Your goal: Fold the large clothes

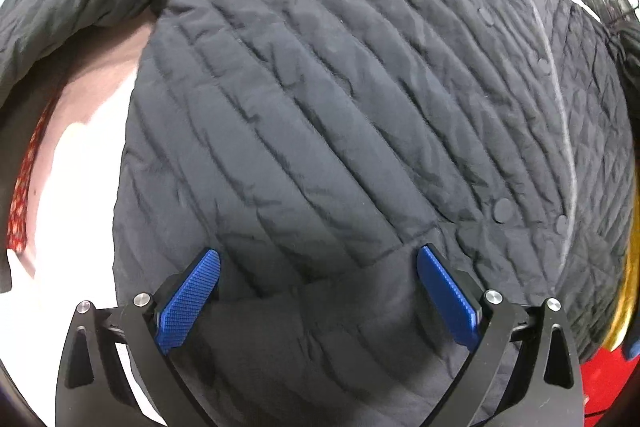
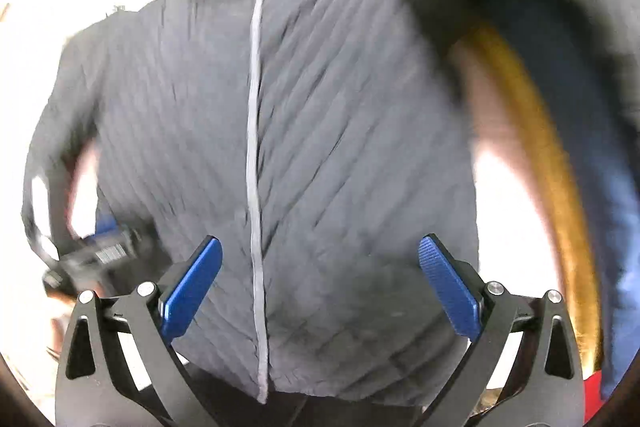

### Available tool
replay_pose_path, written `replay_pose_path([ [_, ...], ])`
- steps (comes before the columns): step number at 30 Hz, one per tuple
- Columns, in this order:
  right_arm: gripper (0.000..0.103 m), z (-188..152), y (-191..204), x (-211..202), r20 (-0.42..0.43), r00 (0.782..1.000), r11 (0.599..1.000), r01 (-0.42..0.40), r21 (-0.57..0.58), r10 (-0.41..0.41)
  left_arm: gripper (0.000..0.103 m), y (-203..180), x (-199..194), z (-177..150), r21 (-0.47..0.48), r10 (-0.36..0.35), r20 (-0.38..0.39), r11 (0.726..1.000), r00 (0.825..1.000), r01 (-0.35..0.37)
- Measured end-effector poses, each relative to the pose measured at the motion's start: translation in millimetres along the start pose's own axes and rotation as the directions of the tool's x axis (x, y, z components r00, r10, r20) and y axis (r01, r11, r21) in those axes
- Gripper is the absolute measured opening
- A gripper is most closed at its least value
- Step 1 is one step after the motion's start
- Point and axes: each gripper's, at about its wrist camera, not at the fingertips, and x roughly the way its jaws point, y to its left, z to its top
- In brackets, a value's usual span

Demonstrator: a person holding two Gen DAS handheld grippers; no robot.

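You're working over the big dark grey quilted jacket, lying spread front-up on the white table, pale zip running down its middle. Your left gripper is hanging wide and empty above the hem; your right gripper is gaping empty too. You're probably between folds: next, pick an edge.
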Motion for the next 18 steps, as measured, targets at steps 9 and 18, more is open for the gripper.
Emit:
replay_pose_path([
  [9, 0.095, -7.1, -152.1, -100.7, 0.227, 0.970, 0.940, 0.004, 0.342, -0.087, 0.096, -40.8, -39.6, -10.7, 0.032, 0.064, 0.049, 0.997, 0.997, -0.066],
  [18, 0.076, -26.4, -271.0, -115.0, 0.227, 0.964, 0.826, -0.011, 0.564, -0.141, 0.096, -120.6, -53.0, -2.7, 0.112, 0.056, 0.036, 0.992, 0.998, -0.059],
])
